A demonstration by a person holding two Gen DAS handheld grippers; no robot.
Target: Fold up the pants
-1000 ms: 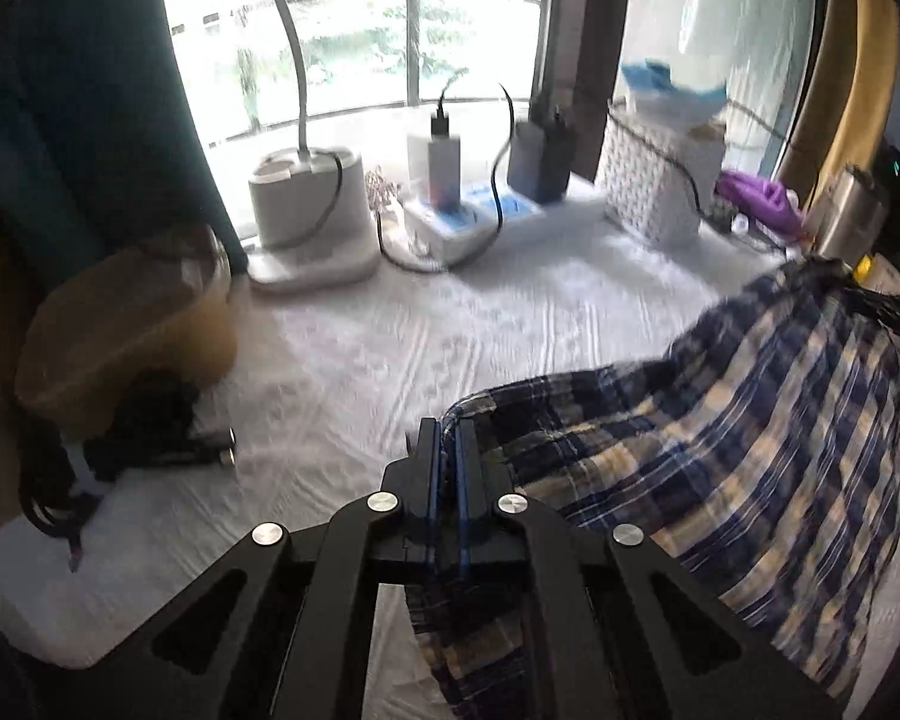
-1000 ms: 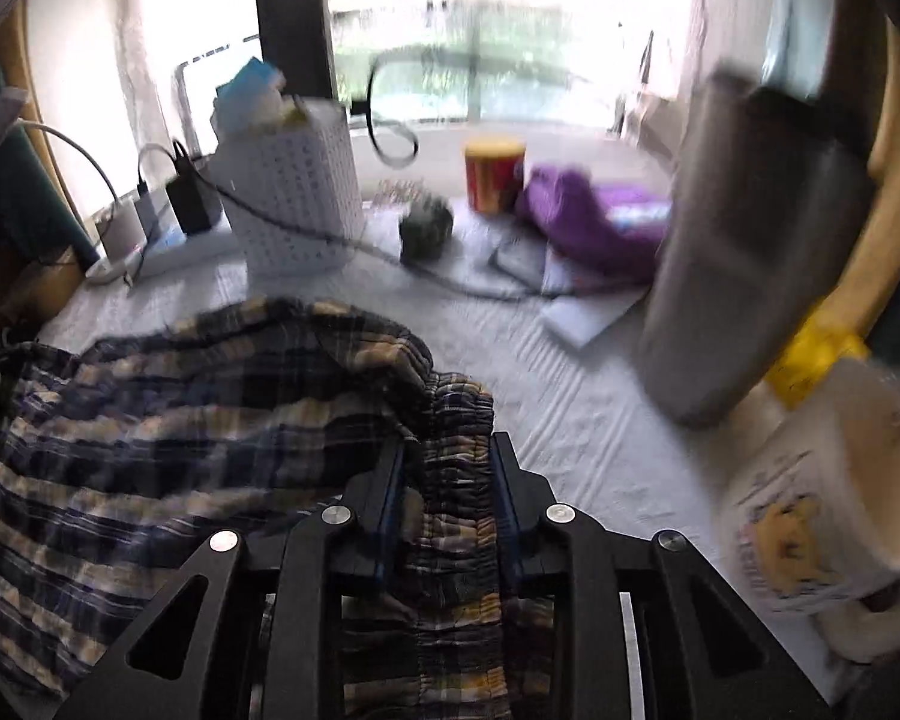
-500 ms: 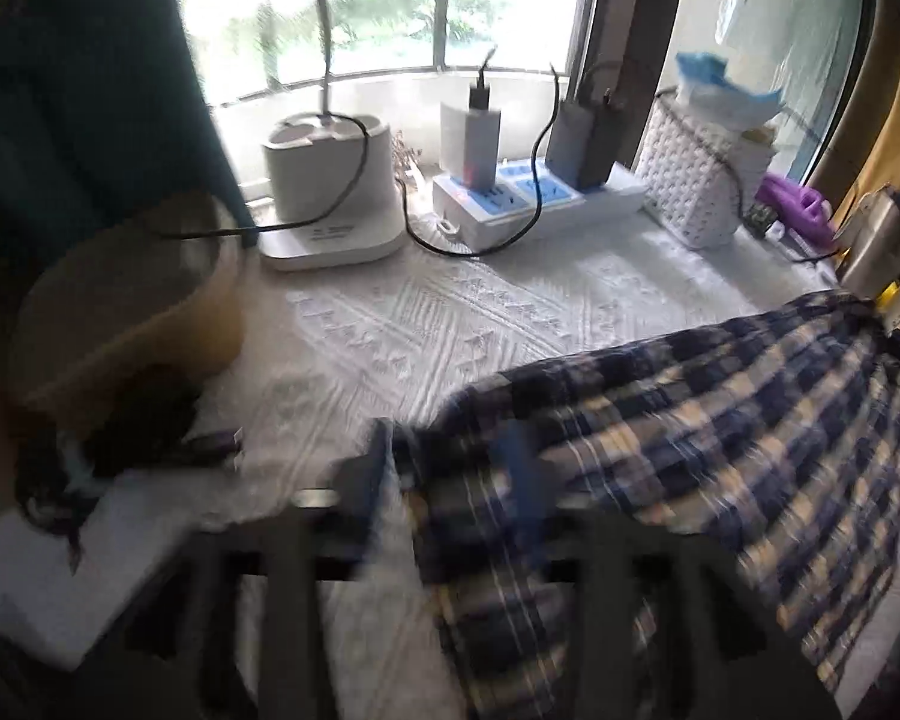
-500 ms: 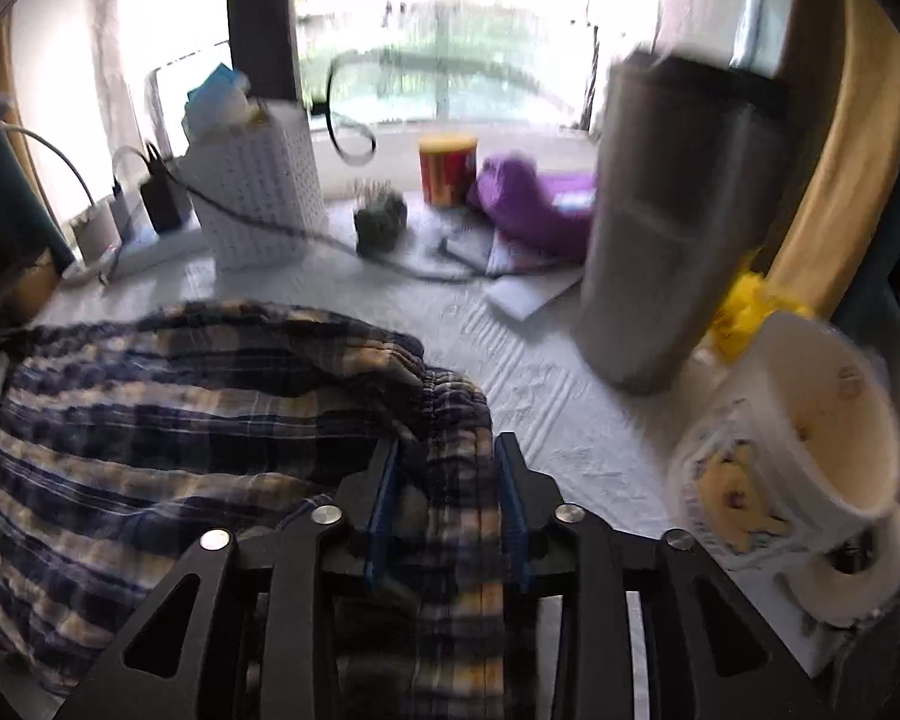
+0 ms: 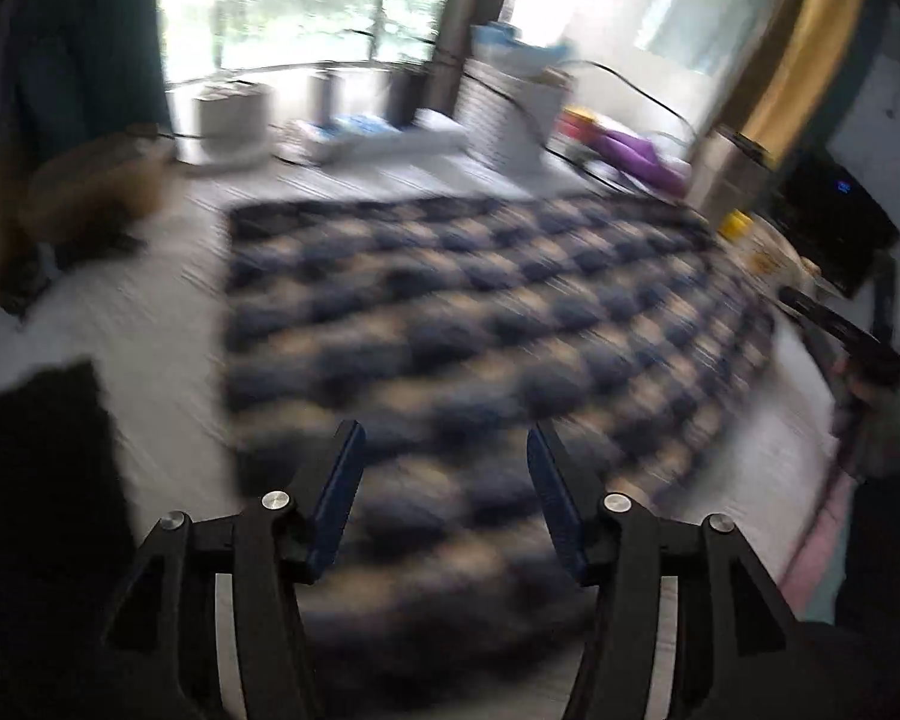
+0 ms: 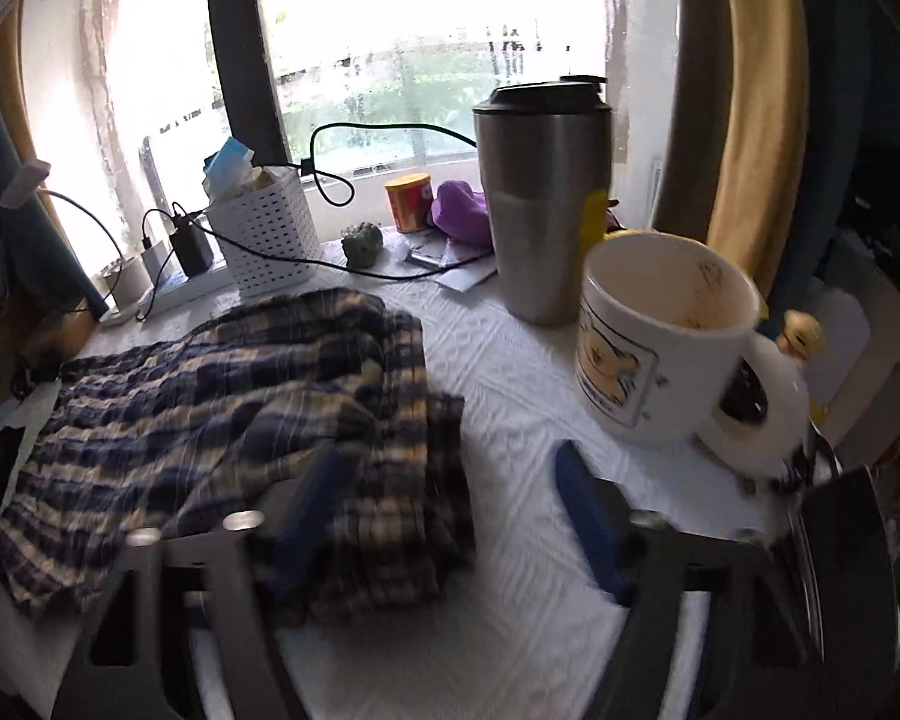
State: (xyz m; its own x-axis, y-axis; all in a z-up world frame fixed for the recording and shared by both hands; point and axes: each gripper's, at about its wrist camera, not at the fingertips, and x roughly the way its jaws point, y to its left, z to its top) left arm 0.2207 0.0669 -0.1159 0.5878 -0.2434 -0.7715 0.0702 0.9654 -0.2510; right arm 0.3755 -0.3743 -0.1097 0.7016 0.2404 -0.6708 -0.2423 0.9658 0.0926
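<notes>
Both grippers have their fingers spread and grip nothing. Left gripper hangs over the blurred plaid pants, which lie across the frame's middle on the white table. Right gripper sits lower centre, pants at left, mug at right.

A mug and steel tumbler crowd the bare cloth beside the pants.

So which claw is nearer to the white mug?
Right. The right claw is open just beside the white mug; the left claw hangs over the plaid pants, far across.
</notes>
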